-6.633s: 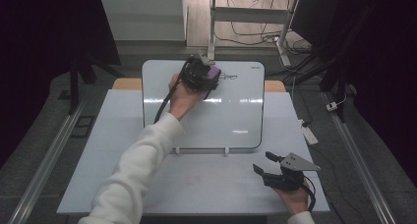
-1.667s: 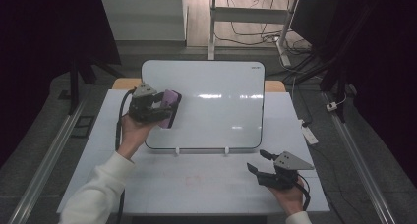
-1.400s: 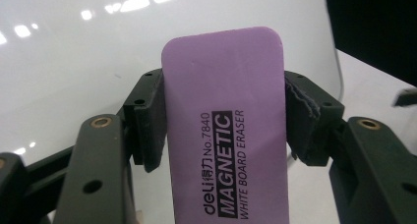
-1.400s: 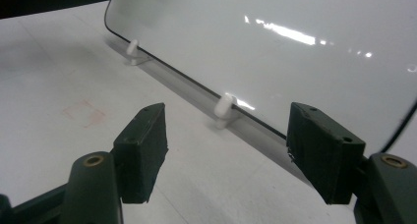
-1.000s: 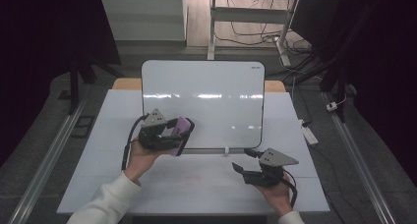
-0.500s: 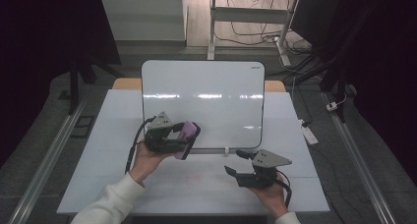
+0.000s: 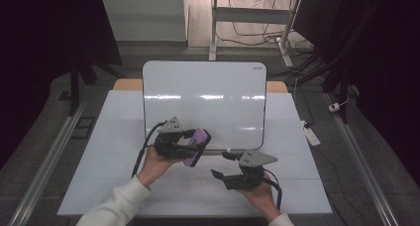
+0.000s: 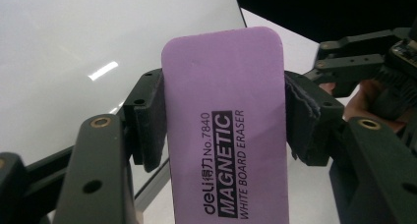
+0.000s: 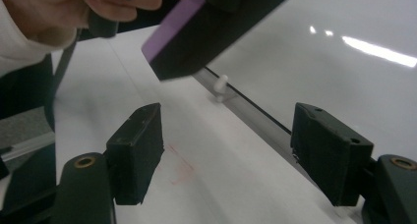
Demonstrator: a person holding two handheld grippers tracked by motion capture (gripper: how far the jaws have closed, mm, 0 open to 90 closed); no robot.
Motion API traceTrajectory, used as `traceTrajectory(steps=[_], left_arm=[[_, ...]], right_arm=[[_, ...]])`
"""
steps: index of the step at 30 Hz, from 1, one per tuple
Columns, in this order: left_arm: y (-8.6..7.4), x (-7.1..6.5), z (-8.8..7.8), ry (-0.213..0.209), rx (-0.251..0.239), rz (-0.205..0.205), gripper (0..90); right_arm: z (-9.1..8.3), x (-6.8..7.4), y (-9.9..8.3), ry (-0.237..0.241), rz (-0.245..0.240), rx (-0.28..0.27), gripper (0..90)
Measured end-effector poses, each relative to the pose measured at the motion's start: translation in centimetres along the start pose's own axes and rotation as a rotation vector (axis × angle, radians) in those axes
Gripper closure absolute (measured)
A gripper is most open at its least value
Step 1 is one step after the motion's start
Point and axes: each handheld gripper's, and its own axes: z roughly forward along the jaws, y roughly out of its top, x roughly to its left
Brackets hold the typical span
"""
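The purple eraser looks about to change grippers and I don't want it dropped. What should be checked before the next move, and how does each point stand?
1. Left gripper clamped on the eraser: ok, both pads press its sides.
2. Right gripper ready to receive: ok, jaws apart with nothing between them; they have just been opening.
3. Right gripper lined up with the eraser: not ok, the eraser sits above and beyond its jaws.
4. Whiteboard wiped clean: ok, no marks visible.
5. Table surface: not ok, faint red smudge under the right gripper.
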Motion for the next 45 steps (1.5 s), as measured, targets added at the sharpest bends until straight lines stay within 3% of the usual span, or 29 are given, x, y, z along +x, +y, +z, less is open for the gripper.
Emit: traceTrajectory(steps=[4, 8, 11, 15, 22, 25, 30, 36, 45], left_arm=[[0.0, -0.4, 0.4, -0.020, -0.010, 0.003, 39.3], [-0.1, -0.6, 0.5, -0.072, -0.021, 0.000, 39.4], [-0.1, -0.8, 0.4, -0.106, -0.034, 0.013, 39.3], [-0.1, -0.7, 0.5, -0.163, -0.043, 0.000, 39.3], [-0.2, -1.2, 0.9, -0.213, -0.034, 0.028, 39.3], [-0.2, -1.3, 1.0, -0.223, -0.030, 0.036, 39.3], [-0.2, -1.0, 0.8, -0.259, -0.044, 0.009, 39.3], [-0.2, -1.1, 0.9, -0.278, -0.038, 0.021, 39.4], [-0.2, -0.9, 0.8, -0.286, -0.042, 0.017, 39.4]], right_arm=[[1.1, 0.4, 0.4, 0.019, 0.009, 0.004, 26.7], [1.9, 0.7, 0.7, 0.045, 0.016, 0.003, 26.1], [2.1, 0.5, 0.7, 0.076, 0.015, -0.006, 25.5], [2.0, 0.2, 0.9, 0.104, 0.043, -0.023, 24.6], [2.5, -0.2, 1.1, 0.179, 0.077, -0.050, 23.3], [2.7, -0.3, 1.1, 0.214, 0.089, -0.060, 23.5], [2.8, -0.5, 1.0, 0.251, 0.114, -0.084, 25.2], [3.2, -0.8, 1.0, 0.294, 0.134, -0.095, 21.6], [3.1, -0.7, 1.0, 0.307, 0.136, -0.099, 28.9]])
